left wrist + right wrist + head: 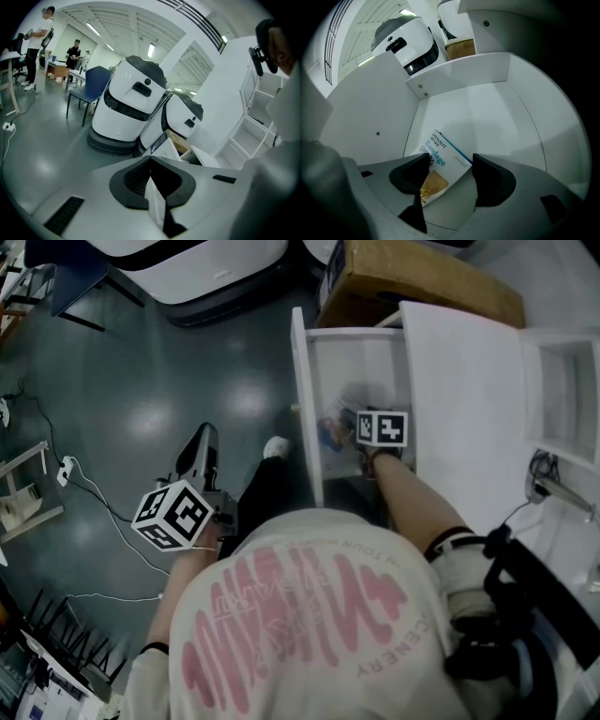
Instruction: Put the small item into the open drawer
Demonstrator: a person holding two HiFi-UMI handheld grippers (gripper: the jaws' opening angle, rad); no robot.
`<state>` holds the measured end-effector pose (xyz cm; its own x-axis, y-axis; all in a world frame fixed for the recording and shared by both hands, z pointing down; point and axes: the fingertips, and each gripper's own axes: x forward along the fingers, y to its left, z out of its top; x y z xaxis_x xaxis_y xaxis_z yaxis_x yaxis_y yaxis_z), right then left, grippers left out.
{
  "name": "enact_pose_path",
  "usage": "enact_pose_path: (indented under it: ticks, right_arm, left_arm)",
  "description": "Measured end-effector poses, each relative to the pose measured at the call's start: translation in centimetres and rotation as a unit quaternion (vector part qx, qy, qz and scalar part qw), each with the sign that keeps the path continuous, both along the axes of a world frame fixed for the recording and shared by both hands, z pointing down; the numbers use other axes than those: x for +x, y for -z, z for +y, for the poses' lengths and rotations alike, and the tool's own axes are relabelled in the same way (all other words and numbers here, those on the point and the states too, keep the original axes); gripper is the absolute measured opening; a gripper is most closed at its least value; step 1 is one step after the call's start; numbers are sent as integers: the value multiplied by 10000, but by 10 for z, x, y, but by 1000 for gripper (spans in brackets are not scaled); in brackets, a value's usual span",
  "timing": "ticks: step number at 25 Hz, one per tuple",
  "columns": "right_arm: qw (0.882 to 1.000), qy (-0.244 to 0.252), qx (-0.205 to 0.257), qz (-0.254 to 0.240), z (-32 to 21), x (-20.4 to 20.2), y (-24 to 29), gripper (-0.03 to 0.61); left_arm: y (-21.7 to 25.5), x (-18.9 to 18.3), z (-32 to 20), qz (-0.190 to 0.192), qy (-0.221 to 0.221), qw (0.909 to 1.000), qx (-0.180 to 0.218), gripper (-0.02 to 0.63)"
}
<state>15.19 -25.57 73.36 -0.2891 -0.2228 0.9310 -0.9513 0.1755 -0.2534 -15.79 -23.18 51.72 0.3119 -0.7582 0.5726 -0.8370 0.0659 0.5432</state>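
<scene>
A small white box printed "Bandage" (440,164) lies flat on the floor of the open white drawer (487,108). My right gripper (450,161) hangs over it, pointing steeply down, jaws open. The box's near end is hidden behind the left pad; the right pad stands apart from it. In the head view the right gripper (366,442) reaches into the drawer (302,399), its marker cube covering most of the box (332,432). My left gripper (200,454) stays out over the floor, well left of the drawer. Its pads are together with a thin white folded piece (154,201) between them.
The drawer sticks out of a white cabinet (459,399) with open shelves (562,399) at the right. A cardboard box (412,277) and large white machines (131,103) stand beyond it. A blue chair (91,86), desks and people are far left. Cables (94,493) lie on the grey floor.
</scene>
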Motion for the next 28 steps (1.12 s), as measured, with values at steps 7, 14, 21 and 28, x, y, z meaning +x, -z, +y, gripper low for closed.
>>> enact_pose_path:
  ticks: [7,14,21,28]
  right_arm:
    - [10000,19,28,-25,0,-1,0,298]
    - [9999,1,99,-44,0,1,1,298]
    - [9999,65,80,-43,0,-1,3,296]
    - [9998,189,97,52,-3,-6,12,297]
  left_arm:
    - [-9,10,11,25,-43,9999,-108,31]
    - [-18,27,25,30,-99,9997,-225,31]
    - [-20,32,32,-3,-145,9995,-282,31]
    - [-13,34,37,-14,-323,9992,-221,31]
